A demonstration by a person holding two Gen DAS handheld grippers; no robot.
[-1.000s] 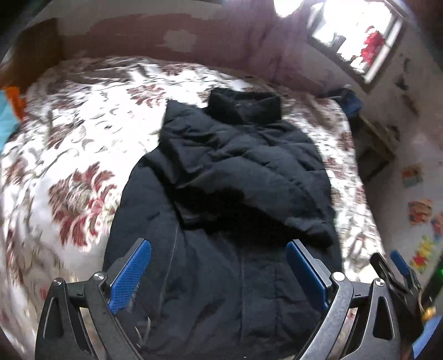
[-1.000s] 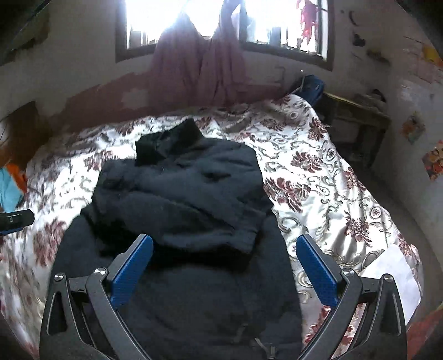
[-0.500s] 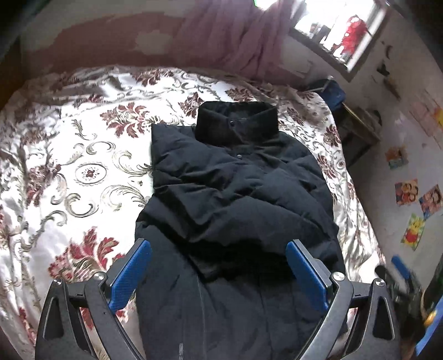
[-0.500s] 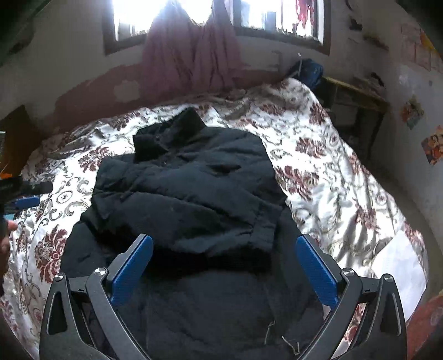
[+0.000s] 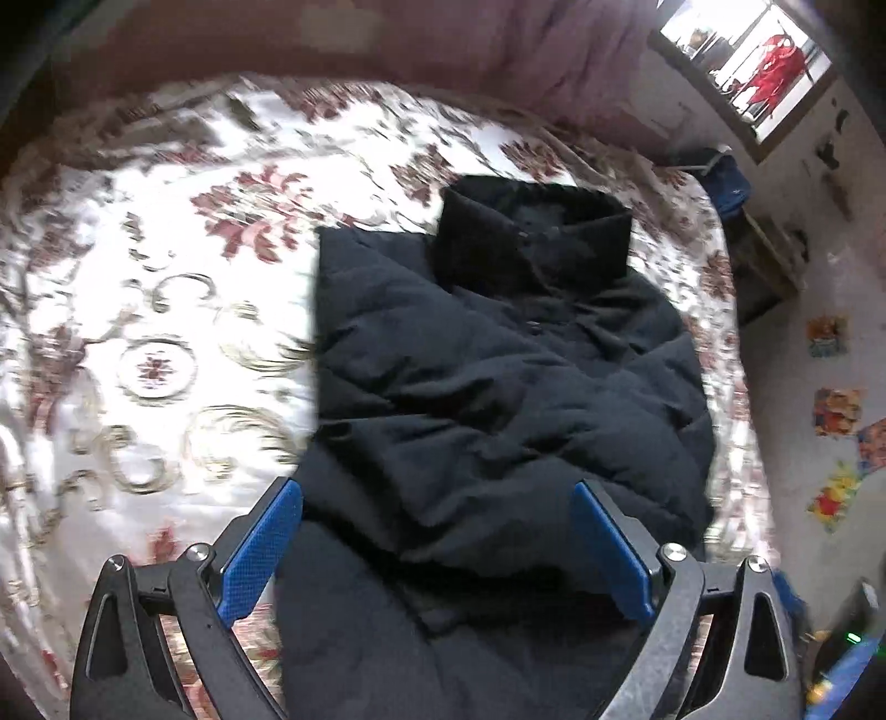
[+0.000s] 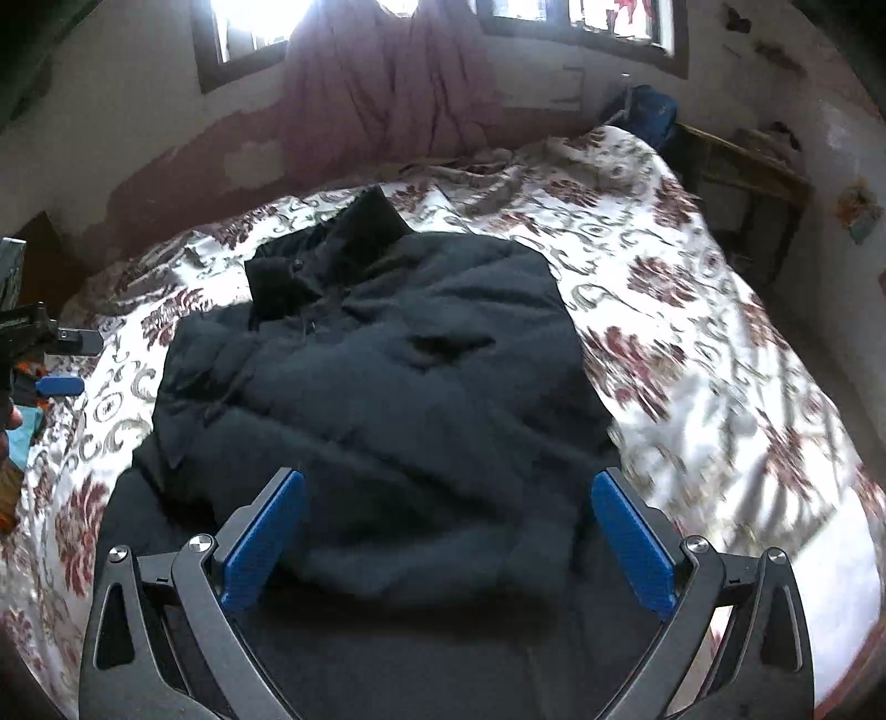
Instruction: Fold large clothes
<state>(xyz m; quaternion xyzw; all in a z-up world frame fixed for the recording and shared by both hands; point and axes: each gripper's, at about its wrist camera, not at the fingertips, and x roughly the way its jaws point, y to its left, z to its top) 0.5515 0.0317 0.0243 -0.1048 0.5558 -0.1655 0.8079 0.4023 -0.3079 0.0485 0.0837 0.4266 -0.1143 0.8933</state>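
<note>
Left wrist view: a black puffy jacket (image 5: 498,399) is laid flat on the flowery bedspread (image 5: 166,343), collar far away, with both sleeves already folded across the chest. The bottom half looks not yet folded up, so that step seems next. For it, the near hem would need to be pinched at both corners and lifted toward the collar. The left gripper (image 5: 437,548) is spread wide and nothing is held. The right gripper (image 6: 448,543) is spread wide too, empty, above the jacket.

Bedroom, daylit from behind.
A floral bedspread (image 6: 692,310) is seen under bright windows (image 6: 243,27); a pink curtain (image 6: 387,83) is hung between.
</note>
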